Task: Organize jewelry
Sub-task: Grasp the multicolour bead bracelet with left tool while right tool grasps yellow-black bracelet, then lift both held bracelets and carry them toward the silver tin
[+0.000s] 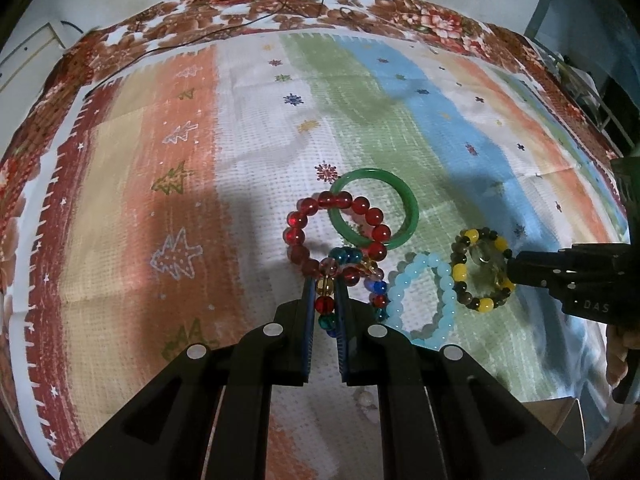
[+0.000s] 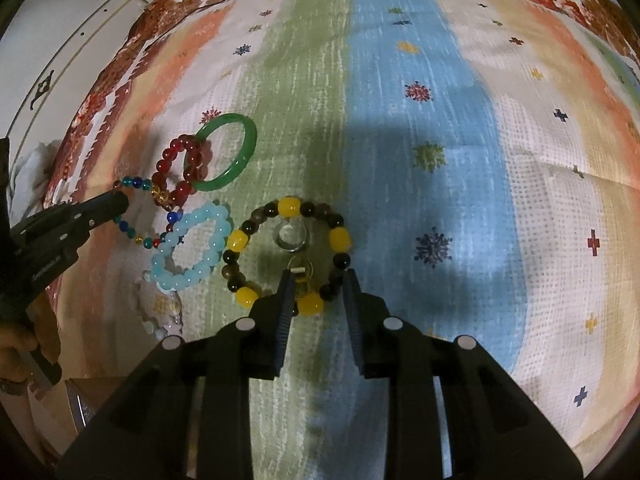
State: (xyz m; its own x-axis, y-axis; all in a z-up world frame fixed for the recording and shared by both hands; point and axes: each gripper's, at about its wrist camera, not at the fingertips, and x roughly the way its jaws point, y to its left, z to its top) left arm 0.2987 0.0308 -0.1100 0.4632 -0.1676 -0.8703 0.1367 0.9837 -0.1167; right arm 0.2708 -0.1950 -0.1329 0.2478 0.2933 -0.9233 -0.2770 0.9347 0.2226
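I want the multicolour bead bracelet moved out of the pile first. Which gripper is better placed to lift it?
Left. The left gripper is already shut on the multicolour bead bracelet. The right gripper stands over the yellow-and-dark bracelet, its jaws apart around that one's near beads.

Striped cloth (image 1: 248,128) — bracelets (image 2: 192,240), green bangle (image 1: 376,208)

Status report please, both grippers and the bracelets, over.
Left gripper shut on multicolour bead bracelet. Right gripper open, fingers astride yellow-and-dark bead bracelet. Red bracelet overlaps green bangle, tangled against the multicolour one.
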